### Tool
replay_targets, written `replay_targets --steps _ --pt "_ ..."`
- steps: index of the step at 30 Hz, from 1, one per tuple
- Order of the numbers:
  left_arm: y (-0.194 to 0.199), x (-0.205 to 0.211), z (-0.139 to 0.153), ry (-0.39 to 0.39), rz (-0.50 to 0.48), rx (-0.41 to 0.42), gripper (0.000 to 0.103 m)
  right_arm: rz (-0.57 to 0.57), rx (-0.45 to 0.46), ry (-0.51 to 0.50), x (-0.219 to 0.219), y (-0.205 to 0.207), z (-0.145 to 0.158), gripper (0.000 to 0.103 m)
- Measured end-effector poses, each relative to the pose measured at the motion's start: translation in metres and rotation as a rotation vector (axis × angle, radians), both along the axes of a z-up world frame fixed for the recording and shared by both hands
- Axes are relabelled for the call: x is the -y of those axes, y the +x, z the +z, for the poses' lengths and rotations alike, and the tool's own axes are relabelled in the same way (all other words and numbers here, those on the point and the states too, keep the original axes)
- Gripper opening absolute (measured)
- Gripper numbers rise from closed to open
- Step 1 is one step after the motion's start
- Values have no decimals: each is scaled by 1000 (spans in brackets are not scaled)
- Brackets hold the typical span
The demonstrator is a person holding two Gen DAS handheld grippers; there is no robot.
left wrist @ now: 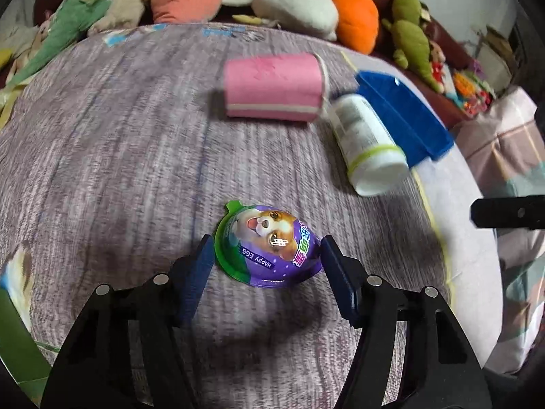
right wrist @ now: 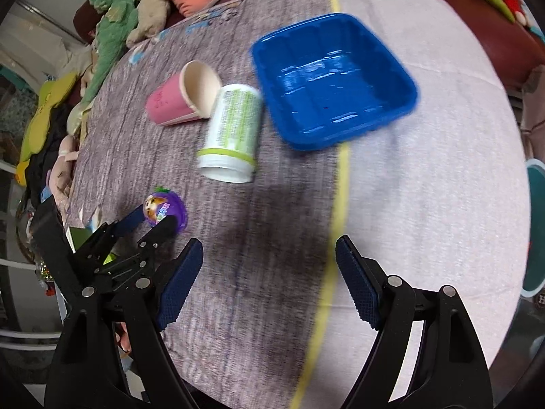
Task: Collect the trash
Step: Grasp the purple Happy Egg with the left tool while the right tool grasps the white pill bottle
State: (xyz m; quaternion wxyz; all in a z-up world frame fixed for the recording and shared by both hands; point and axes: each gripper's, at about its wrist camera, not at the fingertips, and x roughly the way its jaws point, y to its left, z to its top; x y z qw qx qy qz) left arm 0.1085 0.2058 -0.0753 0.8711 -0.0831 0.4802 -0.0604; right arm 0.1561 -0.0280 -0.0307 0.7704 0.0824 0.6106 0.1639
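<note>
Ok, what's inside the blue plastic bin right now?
Nothing visible: the blue plastic bin shows only its bare glossy floor. The inside of its near wall is hidden from view.

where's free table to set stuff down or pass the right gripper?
Free: the pale cloth right of the yellow stripe, in front of the blue tray, and the grey patch between the right gripper and white bottle. Crowded: pink cup, bottle and tray bunch together; the left gripper straddles the purple egg.
</note>
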Motion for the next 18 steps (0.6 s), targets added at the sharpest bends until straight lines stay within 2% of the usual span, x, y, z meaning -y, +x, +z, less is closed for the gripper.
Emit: replay_targets --steps 3,5,7,18 --pt "-1 -14 4 -24 23 6 65 38 17 6 -22 7 6 73" --pt "-1 -20 5 -38 34 6 65 58 29 14 -35 14 10 62" --pt "-1 -27 6 -52 50 7 65 68 37 16 -48 25 13 57" --pt "9 -44 10 -134 77 6 65 43 -9 -40 -73 69 -11 57"
